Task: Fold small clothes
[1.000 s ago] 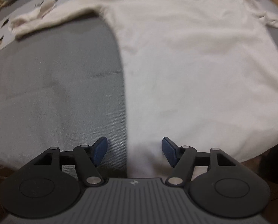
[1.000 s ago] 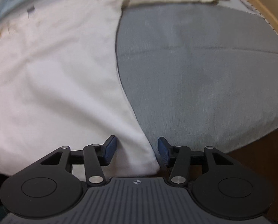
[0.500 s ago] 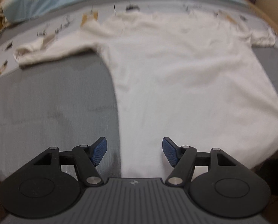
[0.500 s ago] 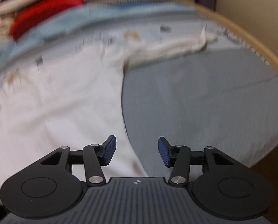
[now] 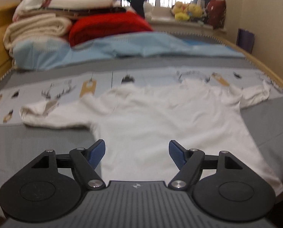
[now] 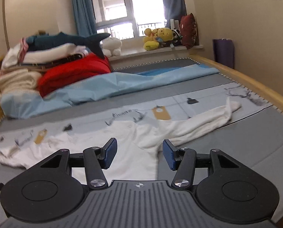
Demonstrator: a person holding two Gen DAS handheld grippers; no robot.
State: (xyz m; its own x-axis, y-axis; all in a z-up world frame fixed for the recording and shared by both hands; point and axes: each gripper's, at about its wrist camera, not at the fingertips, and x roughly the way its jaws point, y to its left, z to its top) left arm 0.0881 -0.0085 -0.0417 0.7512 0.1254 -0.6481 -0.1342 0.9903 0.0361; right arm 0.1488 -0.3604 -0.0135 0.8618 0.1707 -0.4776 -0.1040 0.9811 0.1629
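White shirt spread out flat on the bed

The shirt fills the middle of the frame, just past the left gripper and right gripper, both wide apart, holding nothing.

the right gripper hangs above the bed with its jaws wide apart and nothing between them. below it a white shirt lies spread on the grey cover, one long sleeve stretched toward the bed's wooden edge on the right. beyond the shirt a light blue sheet lies rumpled across the bed. a pile of folded textiles sits at the far left, a red one at its front and a plush shark on top. stuffed toys line the windowsill under the window.
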